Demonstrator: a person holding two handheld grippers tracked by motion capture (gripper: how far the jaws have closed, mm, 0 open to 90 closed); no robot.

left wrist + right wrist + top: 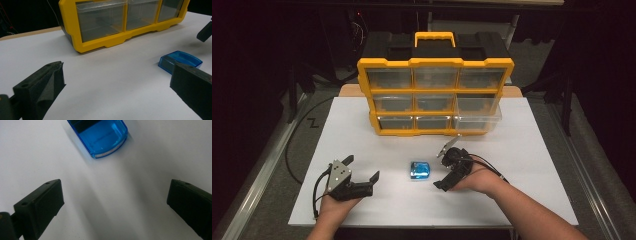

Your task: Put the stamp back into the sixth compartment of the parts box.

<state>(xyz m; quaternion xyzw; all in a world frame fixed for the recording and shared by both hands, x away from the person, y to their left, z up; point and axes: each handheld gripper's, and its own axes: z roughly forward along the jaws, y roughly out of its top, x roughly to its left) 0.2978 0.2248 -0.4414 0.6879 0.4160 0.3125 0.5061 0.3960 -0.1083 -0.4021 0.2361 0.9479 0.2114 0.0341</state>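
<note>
Blue case (420,170) lies flat on the tabletop (522,150) between our grippers; right gripper (443,170) faces it, jaws wide for approach, left gripper (361,174) likewise wide, idle.

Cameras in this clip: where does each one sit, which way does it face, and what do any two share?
High view: above the person's side, facing forward and down at the table; forearms, left gripper, right gripper.
Left gripper view: on the left gripper, low, facing the yellow organizer.
Right gripper view: on the right gripper, looking down.
All share the blue case.
</note>
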